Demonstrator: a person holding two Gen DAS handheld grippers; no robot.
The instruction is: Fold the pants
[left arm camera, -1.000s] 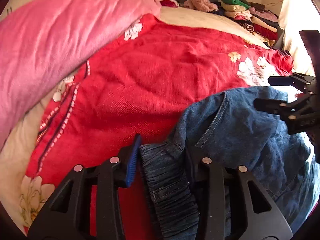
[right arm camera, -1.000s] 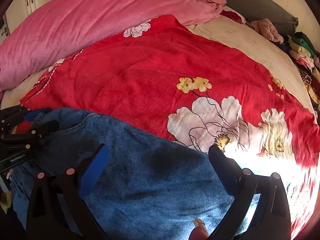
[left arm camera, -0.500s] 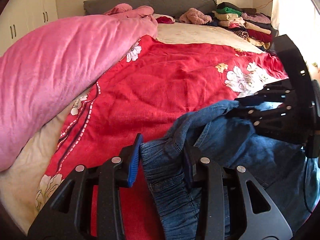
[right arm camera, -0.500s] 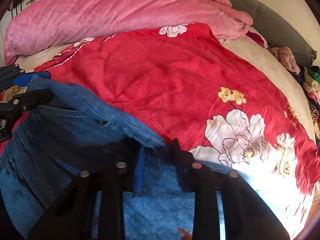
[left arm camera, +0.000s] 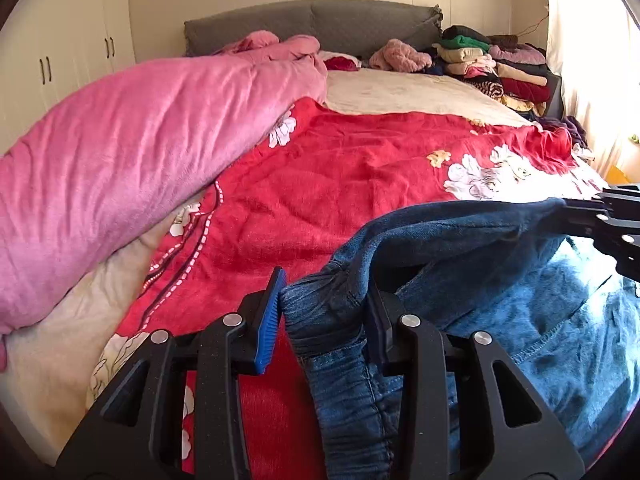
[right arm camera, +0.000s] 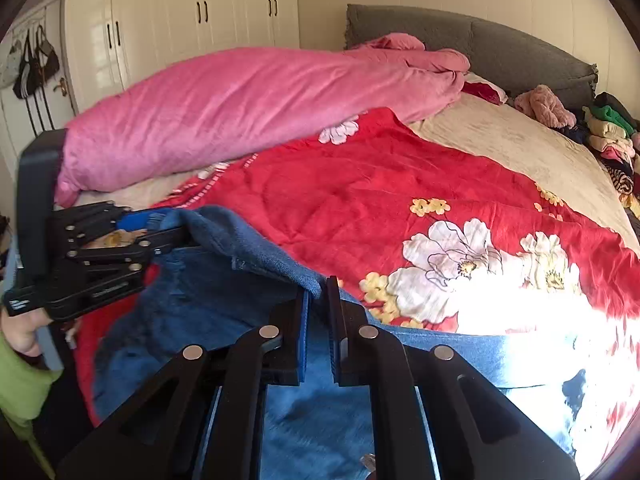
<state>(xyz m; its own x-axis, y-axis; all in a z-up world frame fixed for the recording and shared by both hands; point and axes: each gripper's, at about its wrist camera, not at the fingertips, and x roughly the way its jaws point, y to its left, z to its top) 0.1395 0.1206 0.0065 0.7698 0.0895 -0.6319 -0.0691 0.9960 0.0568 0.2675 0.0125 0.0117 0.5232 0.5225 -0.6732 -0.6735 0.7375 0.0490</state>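
Blue denim pants point(left arm camera: 500, 280) hang between both grippers above the red floral blanket point(left arm camera: 340, 184). My left gripper point(left arm camera: 324, 312) is shut on the elastic waistband point(left arm camera: 332, 320) at one corner. My right gripper point(right arm camera: 318, 304) is shut on the pants' upper edge point(right arm camera: 260, 248) further along. The edge is lifted and stretched between them. In the right wrist view the left gripper point(right arm camera: 160, 232) shows at far left; in the left wrist view the right gripper point(left arm camera: 576, 212) shows at far right. The rest of the pants point(right arm camera: 304, 420) droops below.
A rolled pink duvet point(left arm camera: 132, 152) lies along the bed's left side. A grey headboard point(left arm camera: 320, 24) stands at the back. A pile of folded clothes point(left arm camera: 488, 68) is at the far right corner. White wardrobes point(right arm camera: 192, 20) stand beyond the bed.
My right gripper closed on the pants' edge. Both grippers then rose, lifting the edge off the blanket and stretching it between them.
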